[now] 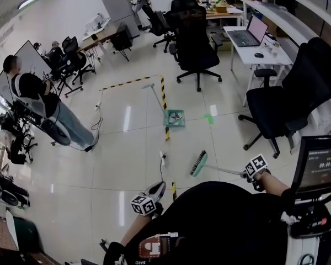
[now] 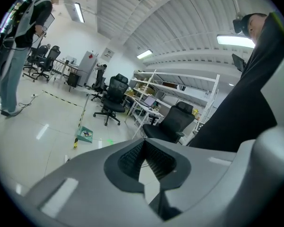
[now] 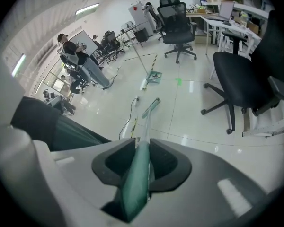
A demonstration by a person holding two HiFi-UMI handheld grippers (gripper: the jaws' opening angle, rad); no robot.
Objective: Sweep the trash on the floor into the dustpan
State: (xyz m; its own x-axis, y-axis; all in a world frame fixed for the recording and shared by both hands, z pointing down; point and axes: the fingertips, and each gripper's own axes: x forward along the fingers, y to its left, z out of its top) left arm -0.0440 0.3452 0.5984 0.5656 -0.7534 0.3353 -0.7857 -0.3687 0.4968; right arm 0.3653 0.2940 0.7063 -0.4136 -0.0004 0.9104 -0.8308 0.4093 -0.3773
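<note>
A green dustpan [image 1: 174, 118] with a long upright handle stands on the white floor by the yellow-black tape, and small bits of trash [image 1: 175, 115] lie in it. It also shows in the left gripper view as the dustpan [image 2: 85, 134] and in the right gripper view as the dustpan [image 3: 155, 77]. My right gripper [image 1: 246, 173] is shut on the handle of a green broom [image 1: 198, 163], whose head rests low, well short of the pan. From the right gripper [image 3: 143, 144] the broom [image 3: 151, 107] runs forward. My left gripper [image 1: 157, 190] is shut and holds nothing; the left gripper [image 2: 145, 142] points toward the chairs.
A black office chair [image 1: 289, 101] stands close on the right, another chair [image 1: 196, 43] beyond the dustpan. A white desk [image 1: 248, 43] carries a laptop. A cable and socket [image 1: 162, 160] lie on the floor near the broom. A person [image 1: 38, 101] stands at the left. A screen [image 1: 320, 167] is at my right.
</note>
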